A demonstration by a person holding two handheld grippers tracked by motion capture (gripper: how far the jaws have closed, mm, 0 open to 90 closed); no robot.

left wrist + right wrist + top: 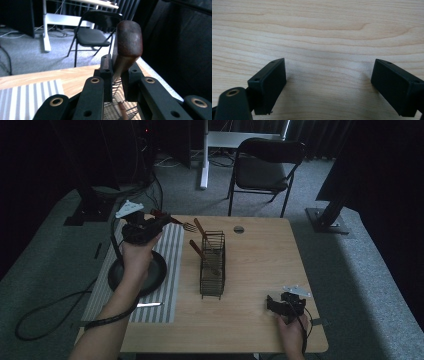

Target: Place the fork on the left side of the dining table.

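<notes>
Wooden-handled spatula (pixel 186 225), slotted metal head pointing toward the wire basket (pixel 213 265), is raised just left of the basket's far end, its dark brown handle (pixel 128 47) clamped between the jaws of the left gripper (pixel 159 222); in the left gripper view the rounded handle end stands up above the two black pads (pixel 107 75) pressed against its sides, with the basket's wires visible below. The basket itself is a tall, narrow black wire rack standing near the middle of the light wooden table (pixel 260 255), and two more wooden handles (pixel 199 251) lean out of its far left side. Left of the basket lies a grey-and-white striped mat (pixel 167 265), and on the mat sits a round black pan (pixel 156 272) beneath the person's left hand (pixel 136 257); a small bright metal utensil (pixel 149 305) lies on the mat's near end. Well right of the basket, by the table's near edge, the right gripper (pixel 274 306) rests low in the right hand (pixel 291 327); the right gripper view has its jaws spread wide apart over bare wood grain, grasping nothing. Beyond the basket, past the table's far edge, a black folding chair (pixel 265 167) stands on grey carpet.
</notes>
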